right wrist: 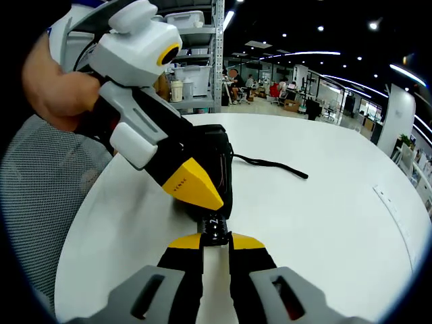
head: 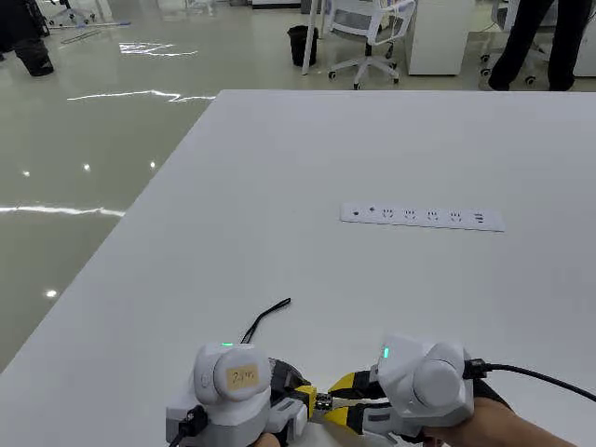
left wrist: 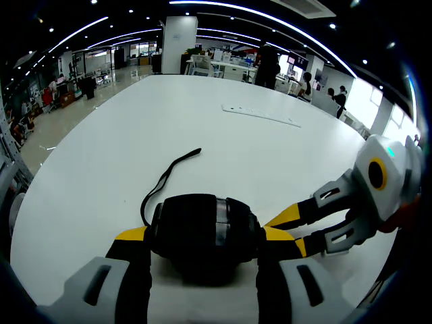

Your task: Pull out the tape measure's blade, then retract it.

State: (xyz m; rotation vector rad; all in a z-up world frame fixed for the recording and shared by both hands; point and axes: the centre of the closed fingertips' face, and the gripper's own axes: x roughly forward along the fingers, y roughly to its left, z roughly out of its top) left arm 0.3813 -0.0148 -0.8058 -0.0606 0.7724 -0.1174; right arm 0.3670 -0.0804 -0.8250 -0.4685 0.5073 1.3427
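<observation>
A black tape measure (left wrist: 202, 233) sits on the white table, held between the yellow-tipped jaws of my left gripper (left wrist: 202, 236), which is shut on its body. Its black wrist strap (left wrist: 165, 179) trails away over the tabletop. In the right gripper view the tape measure body (right wrist: 216, 158) lies just ahead, and my right gripper (right wrist: 216, 237) is shut on the blade's end hook (right wrist: 213, 224). Only a very short piece of blade shows. In the head view both grippers meet at the table's near edge, left gripper (head: 303, 399) and right gripper (head: 343, 402), with the hook (head: 323, 402) between them.
A white power strip (head: 422, 216) lies flat mid-table, well beyond the grippers. The table's left edge (head: 158, 172) drops to a glossy floor. Office chairs and a standing person (head: 540, 42) are past the far edge. A black cable (head: 535, 374) runs off the right gripper.
</observation>
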